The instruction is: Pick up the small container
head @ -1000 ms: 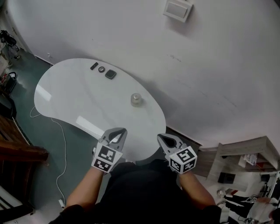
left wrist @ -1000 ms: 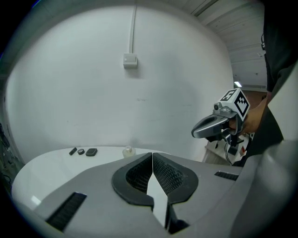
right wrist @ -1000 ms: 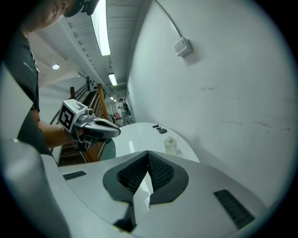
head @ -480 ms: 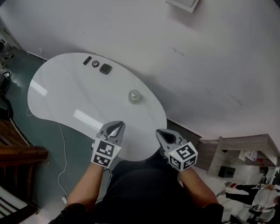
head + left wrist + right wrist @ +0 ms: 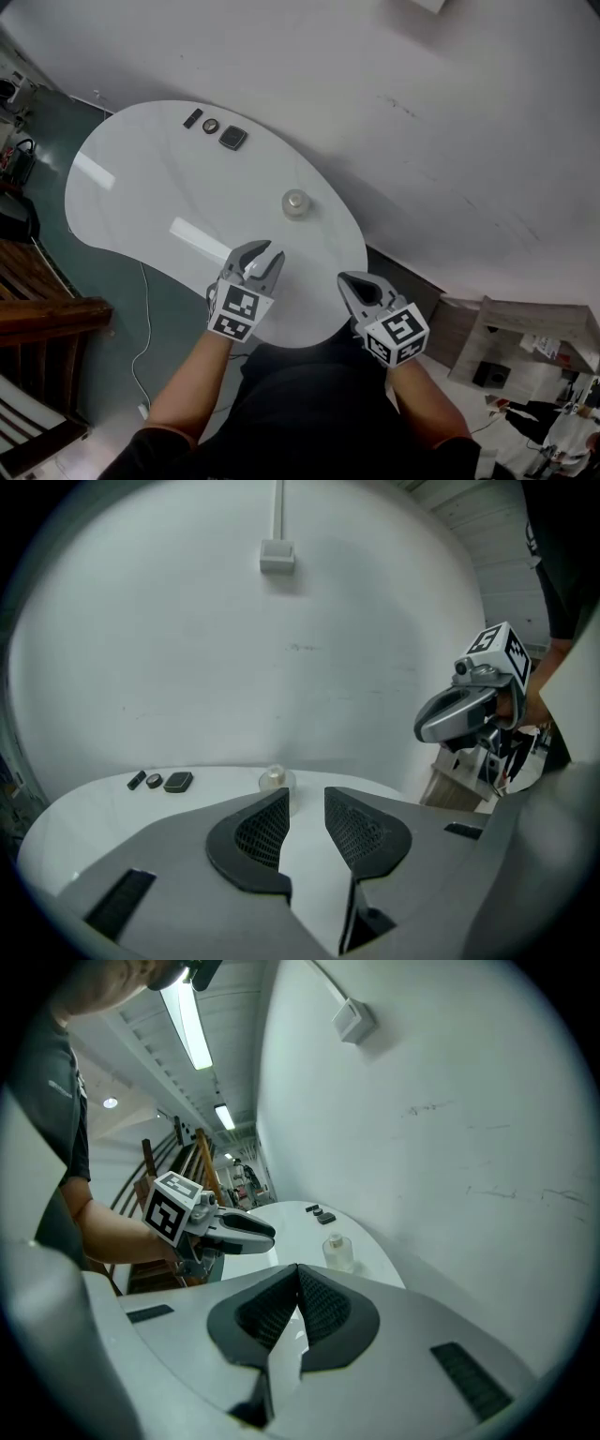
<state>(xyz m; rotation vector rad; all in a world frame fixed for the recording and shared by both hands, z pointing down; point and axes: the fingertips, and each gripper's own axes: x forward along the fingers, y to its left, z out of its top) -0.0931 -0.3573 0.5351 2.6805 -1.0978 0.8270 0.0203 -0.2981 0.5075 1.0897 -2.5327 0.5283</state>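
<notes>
Left hand-held gripper (image 5: 261, 255) hovers over the near edge of the tabletop (image 5: 141, 197), its jaws opening with a narrow gap and nothing between them. Right hand-held gripper (image 5: 354, 286) hangs beside it at the near right with its jaws closed together and empty. This looks like the start of the reach: nothing is held yet. The small container (image 5: 296, 202), a clear jar with a pale lid, stands upright farther in, near the right edge and well apart from both grippers. The next move likely calls for wider jaws and a forward reach, lined up on either side of the jar.

White and glossy, the rounded tabletop is mostly bare. Three small dark things (image 5: 211, 126) lie in a row at its far left. Beyond is a plain white wall (image 5: 422, 112) with a small box (image 5: 277, 555) mounted high. Green floor (image 5: 56, 122) and a trailing cable (image 5: 145, 309) show at left.
</notes>
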